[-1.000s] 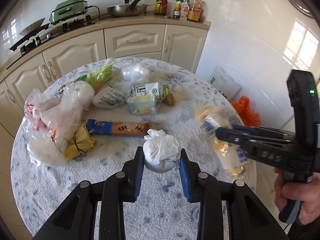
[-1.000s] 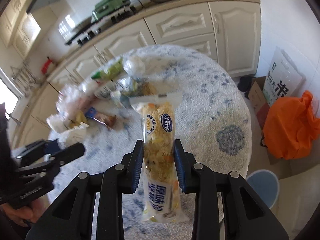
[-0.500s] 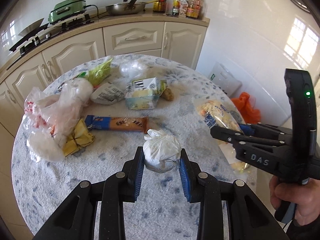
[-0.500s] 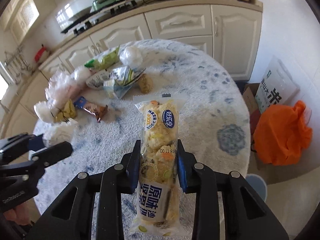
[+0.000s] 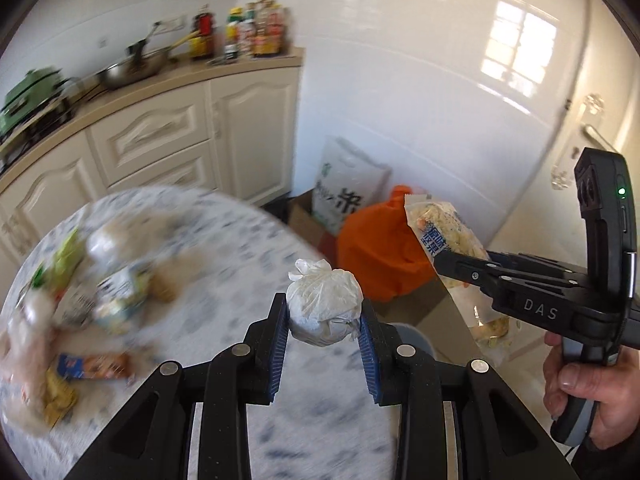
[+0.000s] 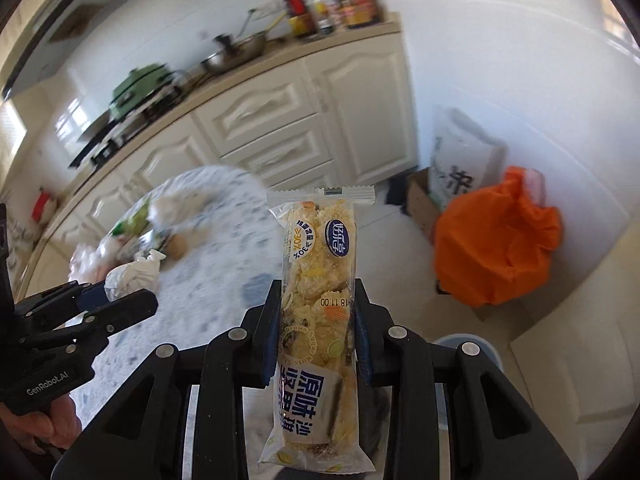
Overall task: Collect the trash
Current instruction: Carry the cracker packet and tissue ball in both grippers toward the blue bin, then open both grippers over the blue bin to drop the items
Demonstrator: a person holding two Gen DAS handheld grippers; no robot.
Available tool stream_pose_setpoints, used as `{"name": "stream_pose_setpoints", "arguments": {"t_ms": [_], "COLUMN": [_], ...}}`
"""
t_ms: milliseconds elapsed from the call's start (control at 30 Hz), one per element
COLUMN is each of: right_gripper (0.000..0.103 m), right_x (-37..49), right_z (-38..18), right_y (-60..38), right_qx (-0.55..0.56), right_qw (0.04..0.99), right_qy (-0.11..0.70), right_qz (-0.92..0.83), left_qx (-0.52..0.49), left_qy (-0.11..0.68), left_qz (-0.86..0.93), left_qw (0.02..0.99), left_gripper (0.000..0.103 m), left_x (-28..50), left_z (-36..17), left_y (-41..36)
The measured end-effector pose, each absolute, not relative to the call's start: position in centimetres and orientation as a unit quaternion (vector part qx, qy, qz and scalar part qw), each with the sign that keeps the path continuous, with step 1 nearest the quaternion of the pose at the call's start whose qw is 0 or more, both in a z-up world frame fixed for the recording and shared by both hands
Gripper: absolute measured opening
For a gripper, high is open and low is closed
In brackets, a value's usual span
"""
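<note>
Tiled kitchen, littered round table (image 5: 224,240); both fingers' pairs clamped: knotted bag (image 5: 324,306), snack pack (image 6: 318,280).

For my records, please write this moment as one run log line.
left gripper: shut on knotted white bag | right gripper: shut on snack packet | orange bag: on floor

We could not make out the litter (image 5: 100,280) on the round table (image 5: 224,240): motion blur smeared the wrappers and bags into pale streaks. The labels on the counter bottles (image 6: 340,0) were too blurred to read. The snack pack (image 6: 316,312) hid the floor behind it, and its lower end was half covered by the right gripper (image 5: 460,268) in the left view.
</note>
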State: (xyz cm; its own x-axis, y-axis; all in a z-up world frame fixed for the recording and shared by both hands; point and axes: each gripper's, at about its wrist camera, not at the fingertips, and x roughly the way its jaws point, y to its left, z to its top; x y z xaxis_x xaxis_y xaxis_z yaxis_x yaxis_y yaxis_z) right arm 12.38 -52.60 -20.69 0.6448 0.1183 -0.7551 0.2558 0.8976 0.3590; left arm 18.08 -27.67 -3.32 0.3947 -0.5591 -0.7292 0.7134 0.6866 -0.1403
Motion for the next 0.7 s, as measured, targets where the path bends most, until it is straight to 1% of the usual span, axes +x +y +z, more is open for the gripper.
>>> {"name": "stream_pose_setpoints", "arguments": {"t_ms": [100,200,433,567,633,700], "right_gripper": [0.031,0.031,0.031,0.031,0.034,0.034], "right_x": [10.7,9.0,6.9,5.8,5.5,5.2], "right_z": [-21.3,-23.2,-30.5,-34.2,-35.5,-36.3], "right_y": [-56.4,-59.9,-65.1,-67.0,-67.9,-68.6], "right_qx": [0.241,0.267,0.325,0.353,0.361,0.366], "right_qw": [0.872,0.857,0.806,0.782,0.773,0.767], "right_qy": [0.418,0.424,0.463,0.480,0.484,0.485], "right_qz": [-0.083,-0.116,-0.171,-0.185,-0.193,-0.206], "left_qx": [0.105,0.112,0.174,0.201,0.213,0.230], "left_qy": [0.393,0.412,0.473,0.506,0.521,0.528], "left_qz": [-0.421,-0.458,-0.492,-0.495,-0.494,-0.489], "left_qw": [0.811,0.780,0.710,0.677,0.663,0.654], "left_gripper": [0.029,0.029,0.030,0.030,0.030,0.036], "left_x": [17.8,17.5,16.3,15.9,15.6,16.0], "left_z": [-3.6,-5.2,-12.2,-16.2,-18.1,-19.6], "left_y": [-32.0,-36.4,-46.5,-50.8,-53.0,-55.0]}}
